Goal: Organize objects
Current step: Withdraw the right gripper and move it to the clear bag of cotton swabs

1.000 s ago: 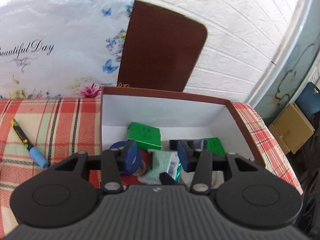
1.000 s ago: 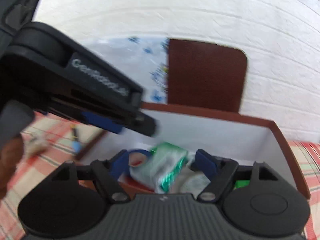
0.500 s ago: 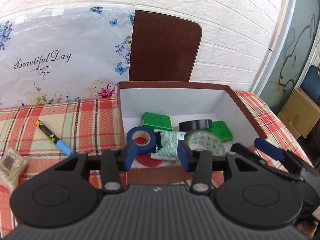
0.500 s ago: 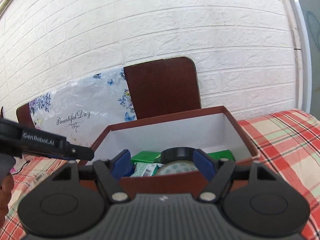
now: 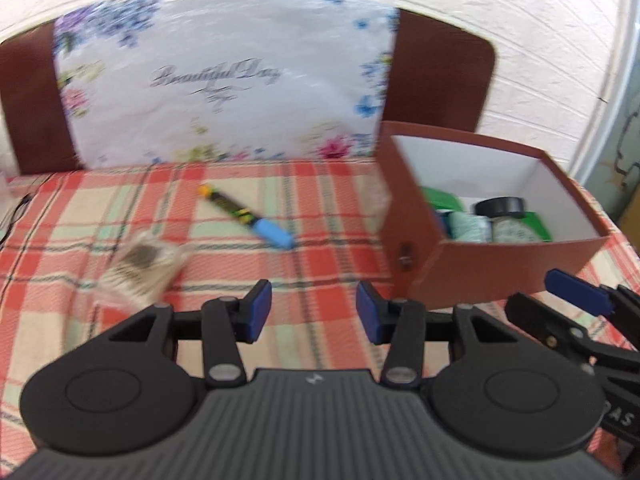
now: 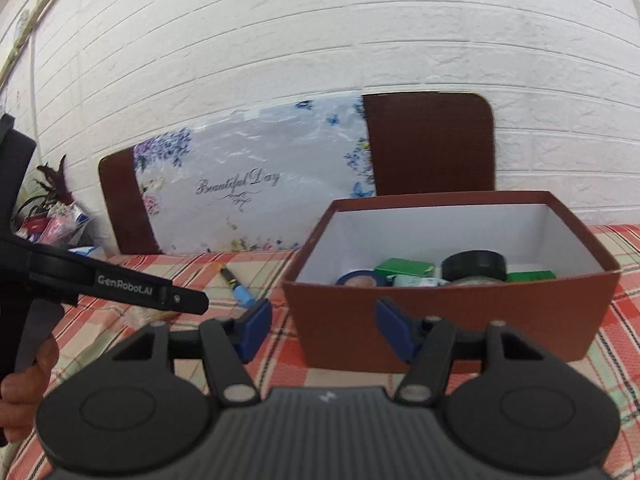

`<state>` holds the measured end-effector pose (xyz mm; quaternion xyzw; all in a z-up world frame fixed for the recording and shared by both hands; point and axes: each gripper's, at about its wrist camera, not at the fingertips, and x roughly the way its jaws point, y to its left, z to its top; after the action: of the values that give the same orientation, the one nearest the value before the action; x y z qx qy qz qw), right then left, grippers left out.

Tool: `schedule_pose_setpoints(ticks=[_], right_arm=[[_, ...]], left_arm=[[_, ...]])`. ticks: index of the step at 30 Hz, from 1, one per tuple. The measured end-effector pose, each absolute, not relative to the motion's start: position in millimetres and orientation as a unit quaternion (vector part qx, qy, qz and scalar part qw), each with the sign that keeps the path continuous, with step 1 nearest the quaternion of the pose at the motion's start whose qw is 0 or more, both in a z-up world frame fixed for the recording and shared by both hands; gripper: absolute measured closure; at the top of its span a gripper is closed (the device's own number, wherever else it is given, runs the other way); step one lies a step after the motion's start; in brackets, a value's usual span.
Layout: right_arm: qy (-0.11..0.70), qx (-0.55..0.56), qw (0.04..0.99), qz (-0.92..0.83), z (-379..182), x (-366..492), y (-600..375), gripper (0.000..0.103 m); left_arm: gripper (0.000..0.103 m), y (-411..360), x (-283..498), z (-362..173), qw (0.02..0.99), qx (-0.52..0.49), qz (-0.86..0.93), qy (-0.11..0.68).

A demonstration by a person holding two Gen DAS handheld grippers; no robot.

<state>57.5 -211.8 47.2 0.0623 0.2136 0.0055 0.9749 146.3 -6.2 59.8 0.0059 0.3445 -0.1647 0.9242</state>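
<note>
— What are the claws doing?
— The left claw [image 5: 314,312] hangs spread wide with nothing in it, above the checked cloth [image 5: 120,216] on the worktop. The right claw [image 6: 322,330] gapes empty too, just before the brown box [image 6: 452,312].
— And the things?
— A pen [image 5: 246,216] with a blue cap lies loose on the cloth, a blurred clear packet [image 5: 140,268] near it. Tape rolls [image 6: 474,266] and green packs [image 6: 404,268] sit inside the box.
— The room?
— White brick wall [image 6: 320,40], with a flowered board [image 6: 256,184] leaning on it.
</note>
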Motion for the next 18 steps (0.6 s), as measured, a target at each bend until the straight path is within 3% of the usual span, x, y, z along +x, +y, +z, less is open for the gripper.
schedule_pose_setpoints(ticks=[12,15,18], right_arm=[[0.297,0.029,0.951,0.080,7.9,105.4,-124.5,0.045],[0.318,0.038,0.942,0.098,-2.6,126.6,-110.8,0.045],[0.329,0.041,0.936,0.117,-13.1,157.4,-94.0,0.042]], left_arm=[[0.052,122.2,173.0,-2.4,0.934,-0.028,-0.035,0.354],[0.052,158.9,177.4,-22.8,0.944,-0.020,0.025,0.327],[0.043,179.0,167.9,-33.8,0.964,-0.051,0.016,0.262]])
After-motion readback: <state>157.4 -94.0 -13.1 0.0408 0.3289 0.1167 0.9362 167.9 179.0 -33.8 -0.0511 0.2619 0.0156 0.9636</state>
